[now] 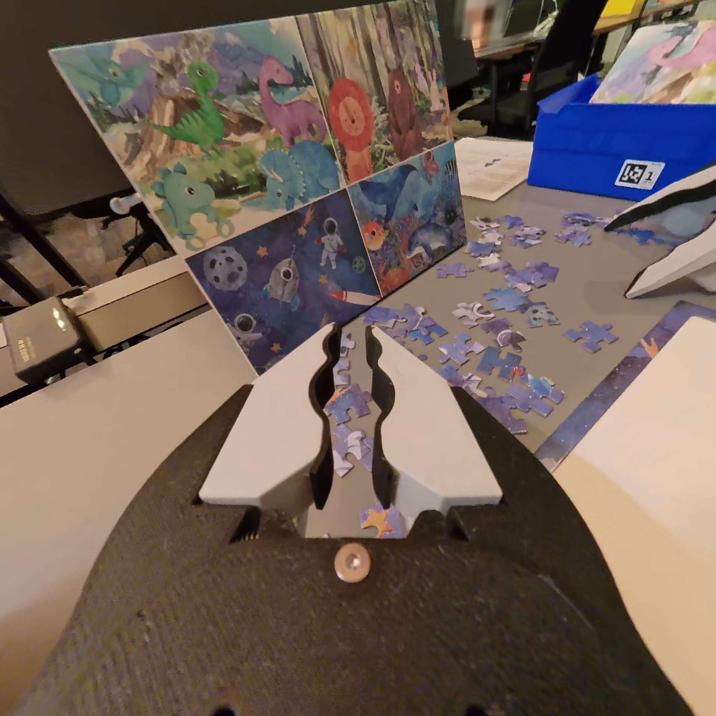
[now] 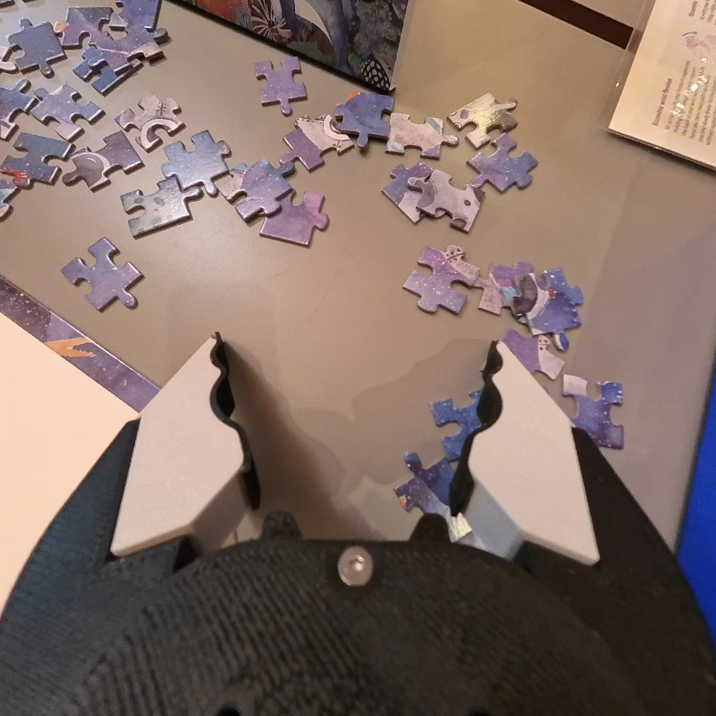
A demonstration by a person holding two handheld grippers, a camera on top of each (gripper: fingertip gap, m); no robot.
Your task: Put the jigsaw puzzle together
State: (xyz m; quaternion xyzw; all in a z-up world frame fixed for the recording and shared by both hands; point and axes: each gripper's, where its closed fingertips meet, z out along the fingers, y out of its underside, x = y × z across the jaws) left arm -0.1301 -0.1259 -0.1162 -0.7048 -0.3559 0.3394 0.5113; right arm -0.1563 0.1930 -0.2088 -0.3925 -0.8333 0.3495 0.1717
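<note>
Purple-blue cardboard: loose jigsaw pieces [image 2: 294,217] scattered flat on the grey desk [image 2: 341,310], some overlapping, starry-space print.
Lone piece: one piece [image 2: 101,274] lies apart from the rest, near the puzzle frame.
Puzzle frame: tray [image 2: 97,360] with a purple starry border and pale blank centre, at the desk's near edge; no pieces seated in the visible part.
Right gripper [image 2: 356,343]: fingers spread wide, nothing between them, hovering above bare desk; a few pieces lie under and beside its right finger.
Left gripper [image 1: 353,329]: fingers nearly together with a narrow gap, holding nothing; pieces visible on the desk below through the gap, among them a star-printed piece [image 1: 377,521].
Reference picture: box lid [image 1: 271,174] propped upright behind the pieces, four panels of dinosaurs, forest animals, space and sea.
Farther out: blue bin [image 1: 620,139] at right; printed sheet [image 2: 670,93] on the desk.
</note>
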